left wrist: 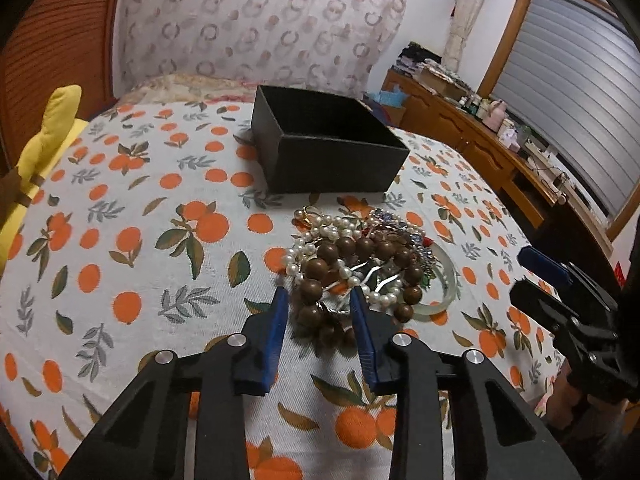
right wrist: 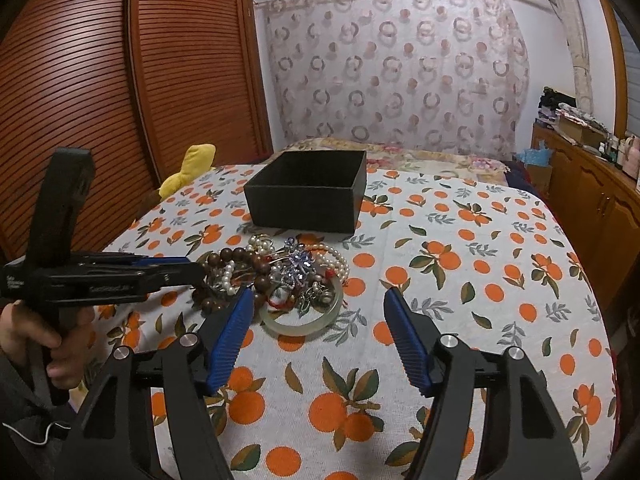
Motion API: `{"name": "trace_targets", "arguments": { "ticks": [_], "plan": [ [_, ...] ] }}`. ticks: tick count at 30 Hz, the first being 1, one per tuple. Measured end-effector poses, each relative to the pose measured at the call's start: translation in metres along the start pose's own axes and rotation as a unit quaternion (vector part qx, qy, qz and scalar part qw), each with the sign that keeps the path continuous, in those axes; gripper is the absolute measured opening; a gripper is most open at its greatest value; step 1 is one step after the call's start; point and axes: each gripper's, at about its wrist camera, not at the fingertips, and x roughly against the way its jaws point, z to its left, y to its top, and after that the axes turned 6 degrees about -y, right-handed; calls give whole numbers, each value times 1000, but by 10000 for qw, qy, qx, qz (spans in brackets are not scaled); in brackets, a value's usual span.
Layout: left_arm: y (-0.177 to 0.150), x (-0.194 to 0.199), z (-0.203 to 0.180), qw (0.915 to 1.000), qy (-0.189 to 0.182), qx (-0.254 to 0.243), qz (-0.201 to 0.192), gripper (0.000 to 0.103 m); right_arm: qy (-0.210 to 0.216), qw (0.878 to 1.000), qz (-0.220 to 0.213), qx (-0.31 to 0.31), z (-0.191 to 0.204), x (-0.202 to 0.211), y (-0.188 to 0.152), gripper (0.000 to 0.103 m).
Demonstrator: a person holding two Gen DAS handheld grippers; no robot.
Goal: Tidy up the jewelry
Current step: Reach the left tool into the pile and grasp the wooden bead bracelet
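Jewelry pile [left wrist: 356,268] sits on the bed [left wrist: 132,280] just short of the empty box [left wrist: 324,148]. Left gripper [left wrist: 320,300] is nearer, jaws half-closed and straddling the brown beads [left wrist: 312,292], not visibly pinching. Right gripper [right wrist: 318,300] hangs back, jaws wide and empty around the bangle [right wrist: 300,320].

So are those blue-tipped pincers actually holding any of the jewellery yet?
Not clearly. The left gripper straddles the brown wooden bead bracelet, but contact cannot be told. The right gripper is open and empty.
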Motion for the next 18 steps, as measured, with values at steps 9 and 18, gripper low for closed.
{"name": "trace_targets", "arguments": {
  "ticks": [9, 18],
  "plan": [
    [2, -6, 2, 10000, -45, -9, 81, 14, 35, 10000, 64, 46, 0, -3, -2, 70],
    [8, 30, -15, 9982, 11, -350, -489, 11, 91, 9998, 149, 113, 2, -8, -3, 70]
  ]
}}
